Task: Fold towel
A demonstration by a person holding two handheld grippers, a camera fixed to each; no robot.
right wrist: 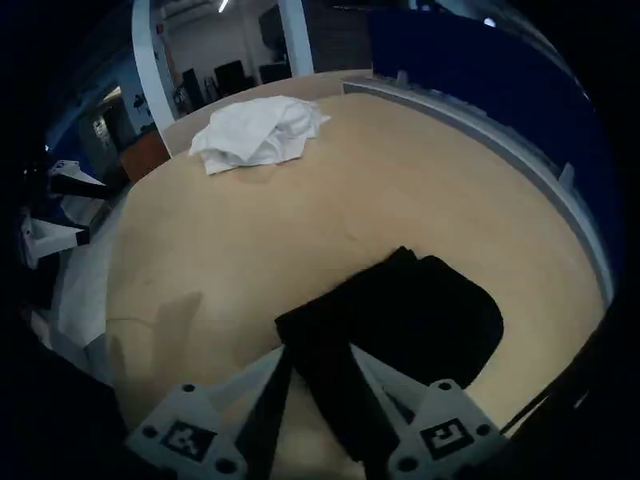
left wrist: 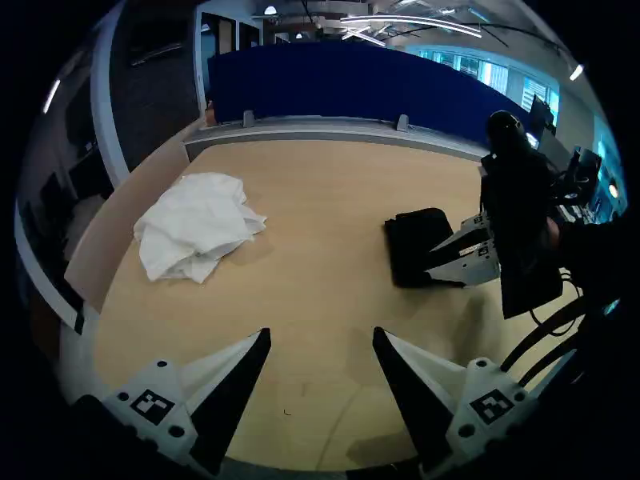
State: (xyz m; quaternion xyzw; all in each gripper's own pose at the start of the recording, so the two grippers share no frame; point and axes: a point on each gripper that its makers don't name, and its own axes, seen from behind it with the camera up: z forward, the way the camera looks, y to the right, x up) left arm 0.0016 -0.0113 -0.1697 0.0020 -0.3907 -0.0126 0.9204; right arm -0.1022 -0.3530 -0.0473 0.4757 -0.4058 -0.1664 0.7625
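A black folded towel [right wrist: 424,316] lies on the wooden table [right wrist: 240,240] right in front of my right gripper [right wrist: 318,356]. Its two fingers press on the towel's near edge, with black cloth between them. From the left gripper view the same black towel [left wrist: 412,240] sits mid-right, and the right gripper [left wrist: 436,260] grips its side, held by a dark-sleeved arm. A crumpled white towel [left wrist: 196,228] lies at the table's left; it is the white towel [right wrist: 256,132] at the far side. My left gripper [left wrist: 320,340] hovers open over bare wood, nothing between its fingers.
A blue partition [left wrist: 352,80] on a grey base runs along the table's far edge. The left gripper [right wrist: 64,208] is off the table's left rim. Bare wood [left wrist: 336,200] stretches between the two towels. Office desks and monitors stand beyond.
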